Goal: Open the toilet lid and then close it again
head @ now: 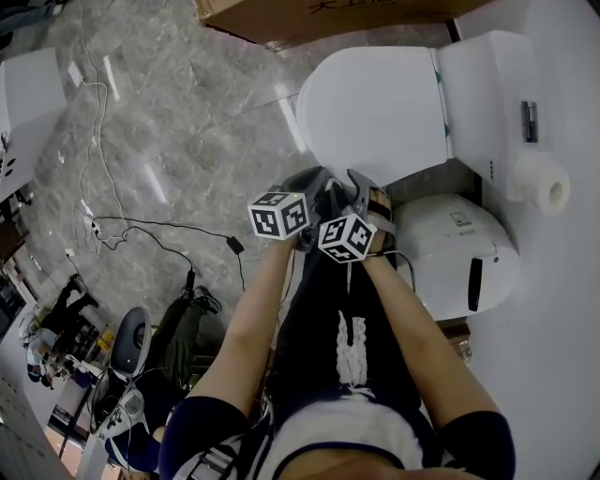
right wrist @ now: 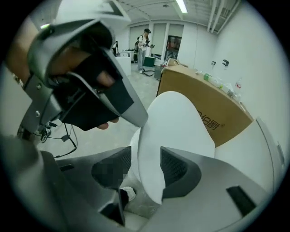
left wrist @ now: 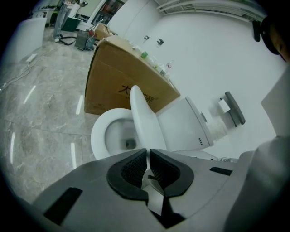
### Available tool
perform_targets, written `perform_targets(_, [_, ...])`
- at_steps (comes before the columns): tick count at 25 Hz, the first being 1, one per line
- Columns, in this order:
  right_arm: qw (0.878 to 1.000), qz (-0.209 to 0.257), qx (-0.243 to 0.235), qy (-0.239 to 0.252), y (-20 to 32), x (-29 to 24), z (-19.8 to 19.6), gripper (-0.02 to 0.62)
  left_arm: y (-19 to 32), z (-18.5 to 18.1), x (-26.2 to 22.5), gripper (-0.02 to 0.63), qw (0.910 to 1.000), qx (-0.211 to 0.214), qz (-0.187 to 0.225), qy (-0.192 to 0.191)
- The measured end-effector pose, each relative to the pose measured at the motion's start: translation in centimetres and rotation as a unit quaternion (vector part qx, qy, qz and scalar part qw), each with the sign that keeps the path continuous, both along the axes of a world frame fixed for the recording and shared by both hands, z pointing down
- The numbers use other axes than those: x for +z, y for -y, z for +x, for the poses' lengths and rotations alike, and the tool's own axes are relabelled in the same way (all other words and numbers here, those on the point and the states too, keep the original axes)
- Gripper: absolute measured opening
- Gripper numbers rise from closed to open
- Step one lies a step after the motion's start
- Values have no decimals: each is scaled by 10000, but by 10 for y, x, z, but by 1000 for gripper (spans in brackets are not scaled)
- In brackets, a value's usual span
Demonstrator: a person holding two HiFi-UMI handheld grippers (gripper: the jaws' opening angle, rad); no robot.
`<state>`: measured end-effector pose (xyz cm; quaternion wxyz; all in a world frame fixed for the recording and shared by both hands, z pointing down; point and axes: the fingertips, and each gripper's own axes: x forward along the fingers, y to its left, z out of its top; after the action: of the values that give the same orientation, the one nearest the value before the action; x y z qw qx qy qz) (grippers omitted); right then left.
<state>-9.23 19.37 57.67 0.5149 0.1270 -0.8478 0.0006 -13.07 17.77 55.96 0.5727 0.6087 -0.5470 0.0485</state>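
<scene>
The white toilet lid [head: 375, 108] is tilted partway up over the bowl [left wrist: 113, 131], in front of the tank [head: 487, 84]. In the left gripper view the lid [left wrist: 145, 122] shows edge-on, and its front rim runs down into the narrow gap of my left gripper [left wrist: 147, 170], which is shut on it. My right gripper [right wrist: 146, 161] stands open with the lid's [right wrist: 176, 122] rim between its pads; the left pad is clear of it. In the head view both grippers, left [head: 314, 183] and right [head: 364, 195], sit side by side at the lid's near edge.
A brown cardboard box [head: 309, 19] stands just beyond the toilet. A toilet paper roll [head: 544, 183] hangs on the right wall, and a white bin [head: 459, 253] sits below it. Cables [head: 141, 234] trail over the marble floor on the left.
</scene>
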Motion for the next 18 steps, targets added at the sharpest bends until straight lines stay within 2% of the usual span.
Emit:
perform_targets(6, [9990, 128, 356, -252, 11, 7, 1, 161, 0, -1, -2, 29, 10000, -37, 21, 6])
perform_targets(13, [9995, 10, 296, -97, 8, 3, 2, 141, 0, 0, -4, 29, 10000, -8, 59, -16])
perform_targets(18, [9993, -214, 315, 37, 9, 0, 4, 135, 1, 1, -7, 31, 9993, -49, 270, -261])
